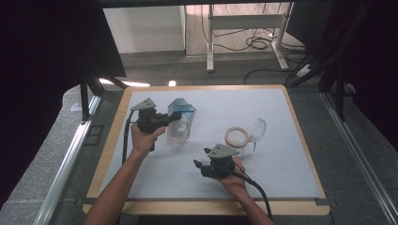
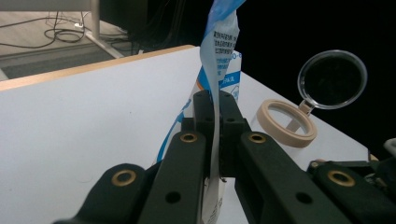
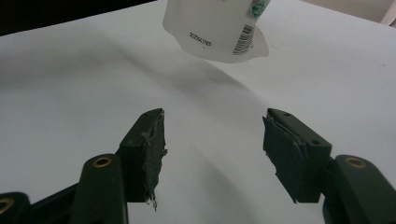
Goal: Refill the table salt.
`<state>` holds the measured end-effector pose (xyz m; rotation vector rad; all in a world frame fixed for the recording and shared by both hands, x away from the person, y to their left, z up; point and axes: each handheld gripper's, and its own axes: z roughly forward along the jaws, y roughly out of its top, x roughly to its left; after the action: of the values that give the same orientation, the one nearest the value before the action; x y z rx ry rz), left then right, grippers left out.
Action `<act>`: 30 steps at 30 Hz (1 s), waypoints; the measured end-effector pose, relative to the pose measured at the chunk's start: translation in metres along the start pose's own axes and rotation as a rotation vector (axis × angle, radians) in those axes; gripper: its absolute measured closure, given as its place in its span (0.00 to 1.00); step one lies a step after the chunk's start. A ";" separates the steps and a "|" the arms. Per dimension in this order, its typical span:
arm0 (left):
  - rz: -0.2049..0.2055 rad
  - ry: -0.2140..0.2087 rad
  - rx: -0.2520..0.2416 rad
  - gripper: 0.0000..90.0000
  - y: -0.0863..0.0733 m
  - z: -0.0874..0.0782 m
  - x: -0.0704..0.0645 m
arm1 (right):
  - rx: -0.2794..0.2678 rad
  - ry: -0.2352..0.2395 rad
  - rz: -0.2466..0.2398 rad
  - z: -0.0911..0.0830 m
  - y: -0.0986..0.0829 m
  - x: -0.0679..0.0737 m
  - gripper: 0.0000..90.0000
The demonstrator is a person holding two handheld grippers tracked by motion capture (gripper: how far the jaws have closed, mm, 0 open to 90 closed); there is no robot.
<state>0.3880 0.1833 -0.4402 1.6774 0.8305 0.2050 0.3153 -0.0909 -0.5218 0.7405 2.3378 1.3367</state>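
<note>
A person at a white-covered surface works with a two-jaw gripper in each hand. The left gripper has its jaws closed tight on the side edge of a clear plastic pouch with blue-and-white printing, holding it upright on the left half of the surface. In the left gripper view the pouch runs as a thin strip straight up between the two black jaws of the left gripper, its blue top edge rising past the upper frame.

The right gripper sits low near the front of the surface, well apart from the pouch, its jaws spread wide and holding nothing. In the right gripper view the open jaws of the right gripper frame bare white sheet — the pouch's bottom, with a barcode and printed number, stands beyond them at the top of the view.

To the right of the pouch lies a beige ring-shaped lid with a clear round flip cap hinged open — seen also in the left gripper view, the ring flat on the surface and the clear cap standing up behind it.
</note>
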 end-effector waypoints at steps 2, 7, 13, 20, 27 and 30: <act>-0.001 -0.005 -0.002 1.00 0.002 -0.001 -0.002 | 0.000 0.001 -0.001 0.003 0.001 0.001 0.43; 0.012 -0.014 -0.007 1.00 0.006 -0.003 -0.010 | -0.014 0.002 0.007 0.011 0.007 0.004 0.41; 0.022 -0.022 -0.005 1.00 0.012 -0.003 -0.017 | -0.013 -0.038 0.013 0.022 0.014 0.007 0.34; 0.023 -0.024 -0.007 1.00 0.014 -0.003 -0.021 | -0.012 -0.079 0.043 0.031 0.018 0.007 0.31; 0.022 -0.038 -0.008 1.00 0.017 -0.003 -0.027 | 0.009 -0.136 0.038 0.043 0.020 0.006 0.30; 0.026 -0.041 -0.008 1.00 0.018 -0.005 -0.030 | 0.016 -0.155 0.054 0.047 0.020 0.005 0.30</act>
<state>0.3707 0.1674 -0.4134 1.6803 0.7761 0.1913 0.3415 -0.0469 -0.5281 0.8854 2.2235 1.2365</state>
